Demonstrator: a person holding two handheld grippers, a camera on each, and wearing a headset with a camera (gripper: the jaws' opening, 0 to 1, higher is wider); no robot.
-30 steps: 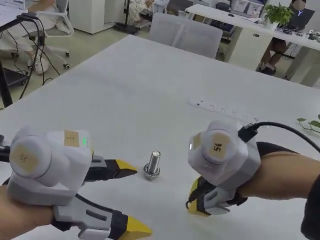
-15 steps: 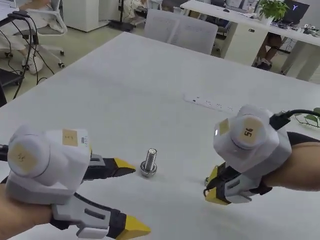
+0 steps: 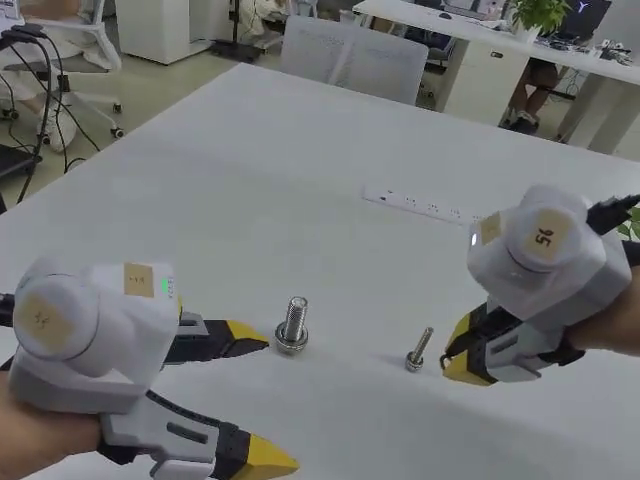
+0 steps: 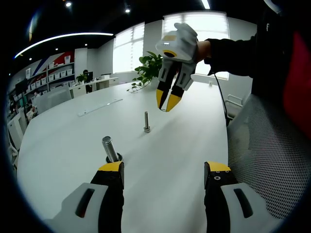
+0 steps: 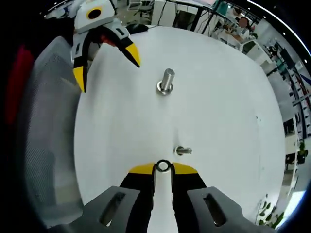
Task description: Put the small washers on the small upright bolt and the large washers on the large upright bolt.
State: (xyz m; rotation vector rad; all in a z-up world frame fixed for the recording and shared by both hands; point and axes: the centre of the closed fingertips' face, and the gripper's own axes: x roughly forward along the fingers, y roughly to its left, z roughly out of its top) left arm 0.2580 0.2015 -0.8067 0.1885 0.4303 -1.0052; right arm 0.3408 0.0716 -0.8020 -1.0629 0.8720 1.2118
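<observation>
My right tongs (image 5: 163, 169) pinch a small washer (image 5: 157, 166) just beside the small bolt (image 5: 183, 151); my left tongs (image 4: 164, 167) gape wide by the large bolt (image 4: 110, 148). A skewed release could topple the small bolt.

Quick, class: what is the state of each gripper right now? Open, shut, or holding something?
Left gripper: open, jaws wide apart, holding nothing.
Right gripper: shut on a small washer between the jaw tips.
</observation>
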